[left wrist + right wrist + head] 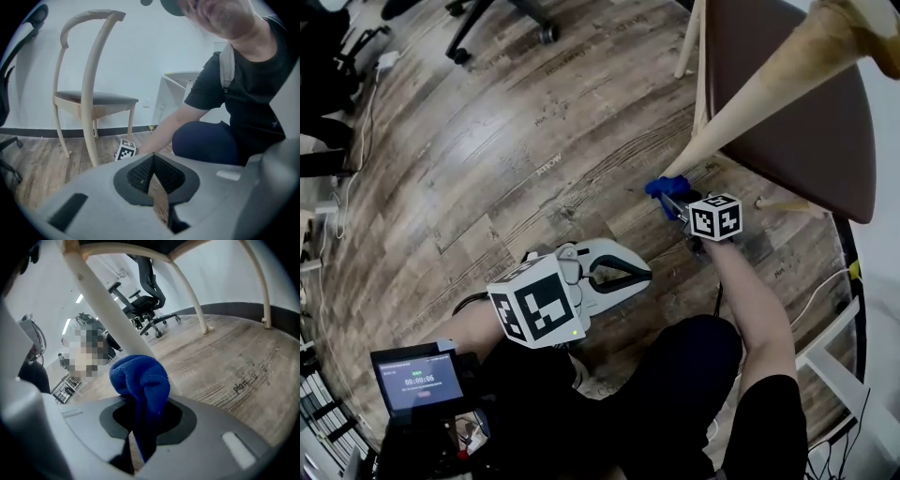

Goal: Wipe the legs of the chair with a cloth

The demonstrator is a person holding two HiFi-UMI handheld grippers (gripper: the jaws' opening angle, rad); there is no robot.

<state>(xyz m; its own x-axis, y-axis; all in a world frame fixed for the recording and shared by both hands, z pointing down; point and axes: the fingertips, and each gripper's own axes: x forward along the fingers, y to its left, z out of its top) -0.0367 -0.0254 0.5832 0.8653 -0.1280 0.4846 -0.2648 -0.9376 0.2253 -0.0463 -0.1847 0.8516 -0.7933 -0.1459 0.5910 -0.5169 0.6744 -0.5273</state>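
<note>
L gripper (623,272) nearest lens, idle, jaws together on nothing. R gripper (680,208) pinches blue cloth (140,376) against chair leg (101,310), low near its foot. Leg's long axis slants up & away from me; R arm nearer.

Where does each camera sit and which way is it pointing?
Head view: on the person's head, facing steeply down at the floor, chair, left gripper and right gripper; right arm and legs show.
Left gripper view: on that gripper, facing the chair and the person; its fingers show.
Right gripper view: on that gripper by the floor, looking along a chair leg; its fingers clamp the blue cloth.
Shared: head and left gripper views show the right gripper's cube.
</note>
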